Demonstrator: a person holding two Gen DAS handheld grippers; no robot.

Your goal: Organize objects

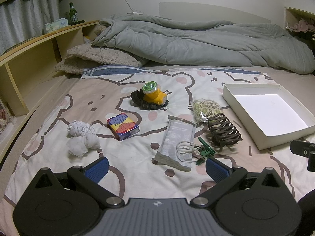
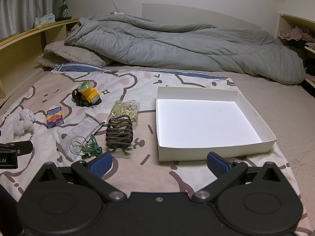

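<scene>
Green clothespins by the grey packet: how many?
2, it seems: green clothespins lie tangled together with a white cord, at the grey packet's near end, beside the brown coil. More may hide underneath.

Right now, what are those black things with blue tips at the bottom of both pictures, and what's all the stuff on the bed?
They are two grippers a person holds, one per hand. Each carries a camera looking along its blue fingers. One picture is from the left gripper, the other from the right gripper. Both are open and hold nothing. On the bed lie a headlamp, a card box, white socks, a grey packet, green clips, a brown cord, a bag of string and an empty white box.
</scene>
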